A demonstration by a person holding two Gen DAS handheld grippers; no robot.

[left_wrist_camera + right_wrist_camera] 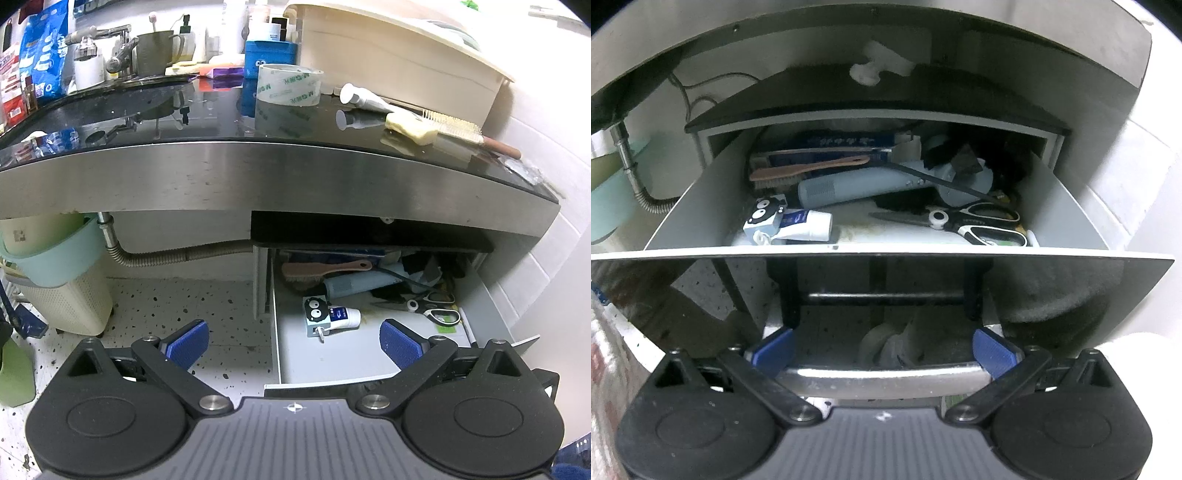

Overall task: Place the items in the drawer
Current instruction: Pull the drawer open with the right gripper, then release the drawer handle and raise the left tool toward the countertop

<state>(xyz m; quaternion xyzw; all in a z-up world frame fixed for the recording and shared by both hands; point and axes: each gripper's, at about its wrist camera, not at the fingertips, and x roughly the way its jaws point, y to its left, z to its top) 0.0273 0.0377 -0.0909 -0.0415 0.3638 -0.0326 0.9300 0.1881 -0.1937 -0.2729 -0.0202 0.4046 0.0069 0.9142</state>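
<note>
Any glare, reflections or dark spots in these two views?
Left wrist: glossy black countertop mirrors the clear tape roll; brushed steel apron shows mild sheen. Right wrist: glossy black drawer front reflects the floor; rear of the white open drawer is dark.

left tongs (293, 341) spread wide, right tongs (882, 350) seemingly likewise
</note>
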